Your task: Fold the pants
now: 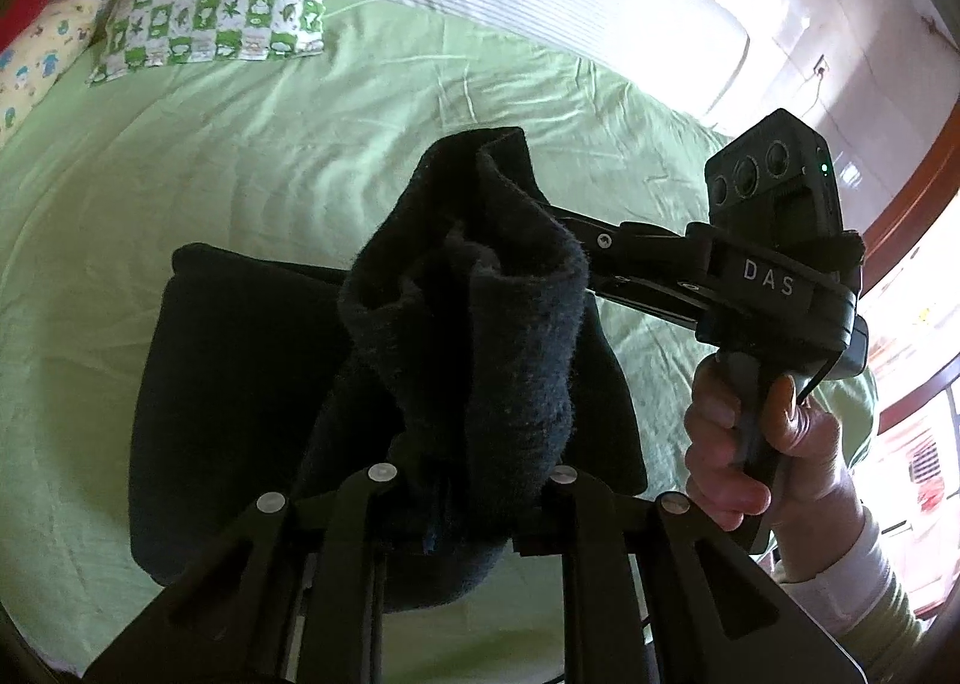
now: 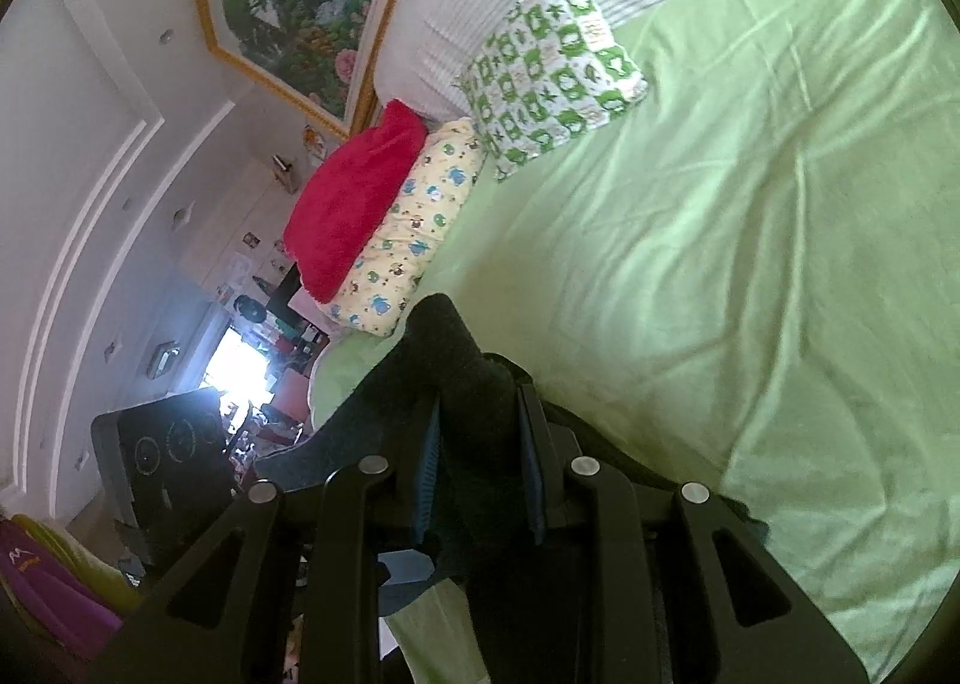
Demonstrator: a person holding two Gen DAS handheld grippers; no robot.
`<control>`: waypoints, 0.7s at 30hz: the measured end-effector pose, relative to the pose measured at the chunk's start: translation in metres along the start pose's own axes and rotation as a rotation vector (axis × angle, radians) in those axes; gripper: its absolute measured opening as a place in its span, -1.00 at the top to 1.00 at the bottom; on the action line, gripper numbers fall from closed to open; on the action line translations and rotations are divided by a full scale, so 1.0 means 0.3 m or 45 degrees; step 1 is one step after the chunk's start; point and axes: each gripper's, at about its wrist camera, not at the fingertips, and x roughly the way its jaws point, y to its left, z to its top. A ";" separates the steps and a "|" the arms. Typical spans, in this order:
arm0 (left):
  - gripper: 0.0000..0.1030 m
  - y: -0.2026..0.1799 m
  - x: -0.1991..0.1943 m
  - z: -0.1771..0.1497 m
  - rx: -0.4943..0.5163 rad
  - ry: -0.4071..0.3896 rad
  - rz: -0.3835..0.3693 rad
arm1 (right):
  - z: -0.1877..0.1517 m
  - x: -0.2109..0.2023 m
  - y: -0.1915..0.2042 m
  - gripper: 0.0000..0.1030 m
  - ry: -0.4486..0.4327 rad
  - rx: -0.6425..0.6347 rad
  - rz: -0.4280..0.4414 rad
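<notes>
Your bed, spread with a wrinkled pale green sheet (image 1: 252, 192), fills most of both views, with a green-and-white frog-print pillow (image 1: 228, 0) and a yellow cartoon-print pillow (image 2: 414, 228) up near the striped headboard end. On the sheet lies the bulk of the dark, fuzzy fleece pants (image 1: 252, 396), already doubled into a thick, rounded bundle, so I judge you are partway through: at least one fold looks done, and the end you carry is not yet laid down. That raised end stands up as a loose roll between your two tools. Your right gripper (image 2: 480, 444) has its blue-padded fingers closed narrowly on a ridge of the dark cloth. Your left gripper (image 1: 474, 480) has cloth bunched between its fingers; they look pressed on it, though the pads are hidden by the fabric. What remains, as I read it, is to bring this end across the bundle, set it flat, release and smooth it.
</notes>
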 end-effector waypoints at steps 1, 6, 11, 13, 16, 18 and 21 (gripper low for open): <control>0.68 -0.003 0.007 0.000 0.005 0.005 0.000 | -0.005 -0.004 -0.007 0.50 -0.001 0.006 -0.004; 0.46 -0.021 0.021 -0.002 0.032 0.013 -0.005 | -0.020 -0.015 -0.024 0.48 -0.005 0.019 -0.025; 0.09 -0.035 0.017 -0.006 0.047 0.021 -0.040 | -0.027 -0.039 -0.032 0.30 -0.028 0.038 -0.074; -0.01 -0.042 0.011 -0.011 0.054 0.028 -0.056 | -0.035 -0.061 -0.030 0.29 -0.040 0.040 -0.105; -0.13 -0.049 -0.003 -0.025 0.051 0.041 -0.092 | -0.048 -0.099 -0.029 0.10 -0.061 0.046 -0.184; -0.21 -0.050 -0.015 -0.033 0.047 0.045 -0.121 | -0.061 -0.138 -0.030 -0.13 -0.091 0.066 -0.247; -0.22 -0.055 -0.035 -0.048 0.050 0.056 -0.161 | -0.077 -0.191 -0.017 -0.22 -0.142 0.075 -0.308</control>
